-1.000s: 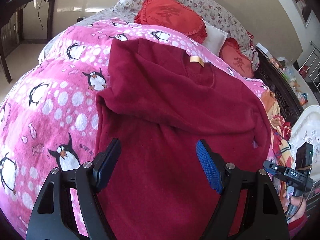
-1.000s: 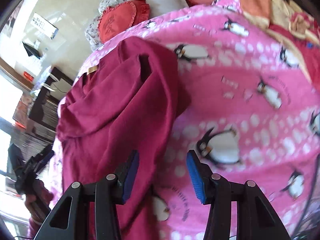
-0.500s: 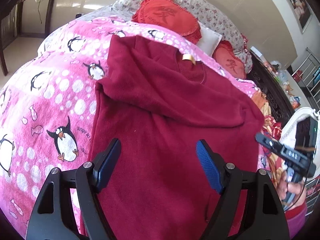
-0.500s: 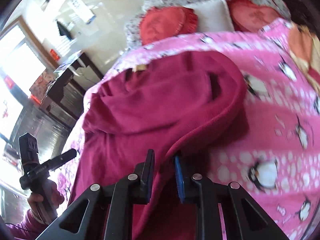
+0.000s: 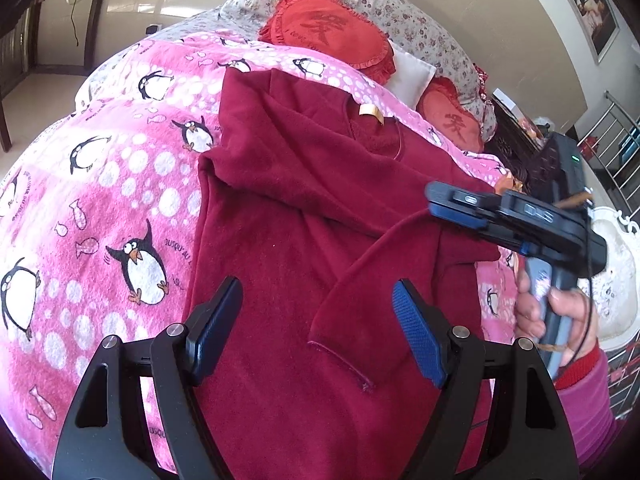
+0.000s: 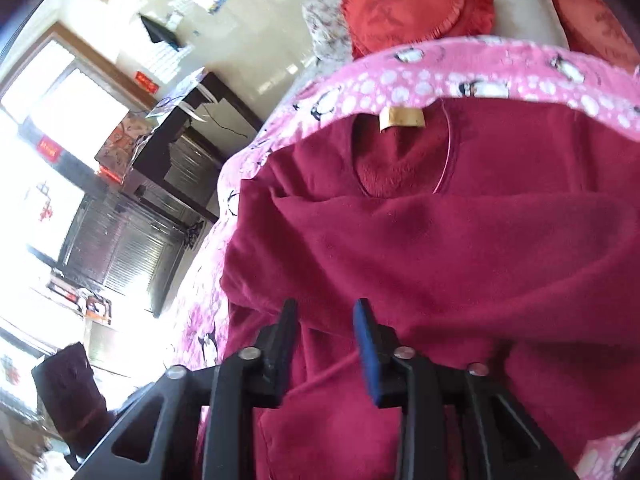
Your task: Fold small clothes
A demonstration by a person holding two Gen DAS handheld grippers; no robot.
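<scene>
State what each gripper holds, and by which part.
Nothing. The left gripper is open above the red sweater; the right gripper's jaws have just been opening, nothing between them.

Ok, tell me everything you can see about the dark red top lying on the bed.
The dark red top looks like soft, fuzzy fleece, long-sleeved, with a round neckline and a small tan label inside the collar. It lies spread on the pink penguin blanket, collar toward the pillows, partly folded: both sleeves are laid across the body, and the cuff of one rests on its front. The fabric is rumpled. No hand-held gripper is pinching it.
</scene>
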